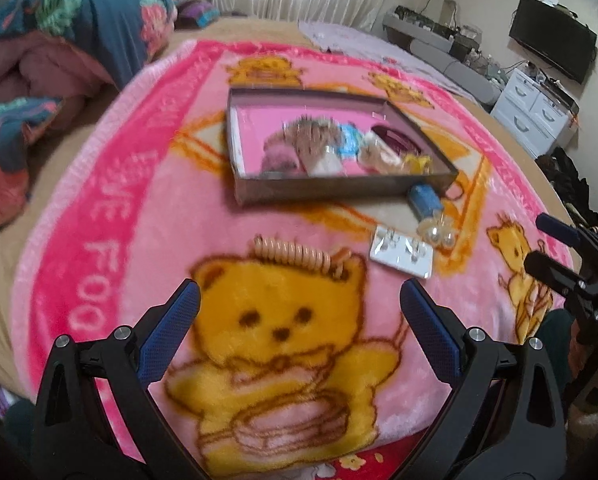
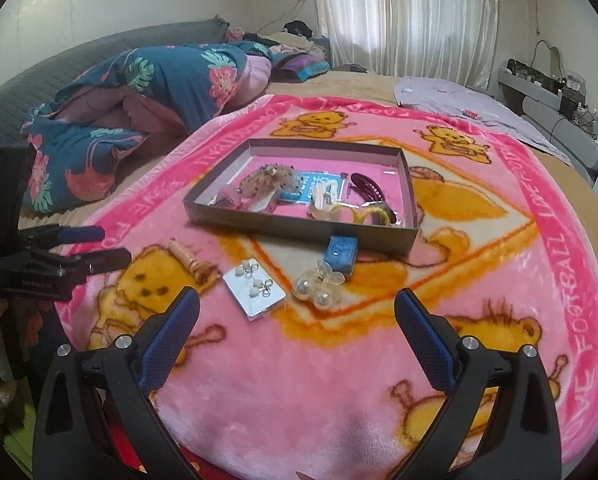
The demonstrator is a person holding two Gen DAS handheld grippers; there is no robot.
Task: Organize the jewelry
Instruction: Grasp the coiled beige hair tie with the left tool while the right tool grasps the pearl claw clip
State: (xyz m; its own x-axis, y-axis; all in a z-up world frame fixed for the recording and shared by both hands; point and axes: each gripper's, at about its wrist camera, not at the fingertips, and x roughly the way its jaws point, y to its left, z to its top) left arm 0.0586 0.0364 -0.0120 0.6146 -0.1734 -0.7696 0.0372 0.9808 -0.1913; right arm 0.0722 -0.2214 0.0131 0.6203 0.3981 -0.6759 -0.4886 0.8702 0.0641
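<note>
A shallow grey box (image 2: 299, 231) (image 1: 339, 191) sits on a pink bear blanket and holds several hair clips and accessories. In front of it lie a small blue box (image 2: 341, 253) (image 1: 423, 197), a pearl bow piece (image 2: 319, 286) (image 1: 438, 231), a white earring card (image 2: 255, 289) (image 1: 402, 253) and a peach coil hair tie (image 2: 187, 263) (image 1: 295, 254). My left gripper (image 1: 299, 312) (image 2: 95, 246) is open and empty, just short of the coil tie. My right gripper (image 2: 297, 320) (image 1: 547, 244) is open and empty, near the card and the pearl piece.
The pink blanket (image 2: 499, 280) covers a bed. A folded floral quilt (image 2: 139, 92) lies at the far left. A lilac cloth (image 2: 479, 108) lies at the far right. White drawers (image 1: 535, 108) and a monitor (image 1: 551, 36) stand beyond the bed.
</note>
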